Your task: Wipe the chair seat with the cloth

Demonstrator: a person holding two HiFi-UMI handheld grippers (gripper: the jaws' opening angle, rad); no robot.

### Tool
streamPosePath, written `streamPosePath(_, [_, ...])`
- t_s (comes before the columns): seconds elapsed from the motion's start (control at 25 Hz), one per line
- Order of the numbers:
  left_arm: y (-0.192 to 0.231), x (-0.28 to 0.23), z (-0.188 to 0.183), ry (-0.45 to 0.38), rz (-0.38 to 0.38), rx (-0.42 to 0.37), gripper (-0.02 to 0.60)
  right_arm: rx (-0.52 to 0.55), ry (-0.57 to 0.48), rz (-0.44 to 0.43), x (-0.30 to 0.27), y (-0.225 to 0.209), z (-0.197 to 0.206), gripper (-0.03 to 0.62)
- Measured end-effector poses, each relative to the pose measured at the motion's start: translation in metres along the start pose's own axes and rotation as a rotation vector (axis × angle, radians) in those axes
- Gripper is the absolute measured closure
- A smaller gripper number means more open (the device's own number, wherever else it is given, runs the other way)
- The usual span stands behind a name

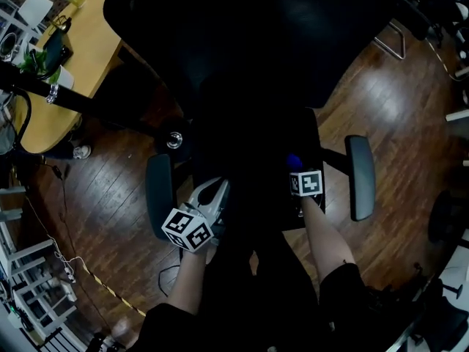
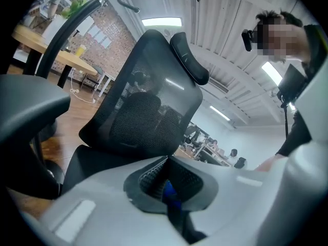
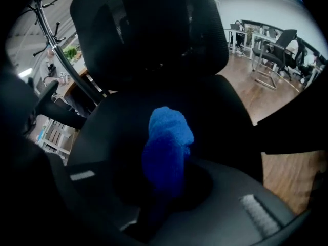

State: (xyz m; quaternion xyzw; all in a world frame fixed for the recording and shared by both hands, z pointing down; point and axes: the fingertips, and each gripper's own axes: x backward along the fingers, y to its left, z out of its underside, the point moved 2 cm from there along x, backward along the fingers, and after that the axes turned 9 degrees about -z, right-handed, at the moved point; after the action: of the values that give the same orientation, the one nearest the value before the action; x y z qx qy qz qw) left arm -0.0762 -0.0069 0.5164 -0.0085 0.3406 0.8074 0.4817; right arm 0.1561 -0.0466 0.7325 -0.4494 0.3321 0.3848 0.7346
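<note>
My lane: seat (image 1: 249, 141) boxed by left armrest (image 1: 159, 193) and right armrest (image 1: 360, 176). Backrest (image 1: 242, 28) blocks me ahead. Open floor (image 1: 399, 101) outside right armrest; surface (image 1: 80, 57) far left.
</note>
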Motion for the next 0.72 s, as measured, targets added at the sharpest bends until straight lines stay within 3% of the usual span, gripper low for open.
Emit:
streamPosePath(0.24, [-0.002,0.0,0.006,0.007,-0.004,0.005,0.589,-0.018,-0.032,0.035,0.02,-0.022,0.009,0.556])
streamPosePath(0.48, [-0.003,0.005,0.008,-0.003,-0.004,0.009,0.589,-0.024,-0.05,0.026,0.021,-0.023,0.01,0.556])
streamPosePath(0.72, [0.003,0.015,0.011,-0.025,-0.018,0.036,0.589,-0.035,-0.064,0.087,0.021,-0.015,0.005,0.556])
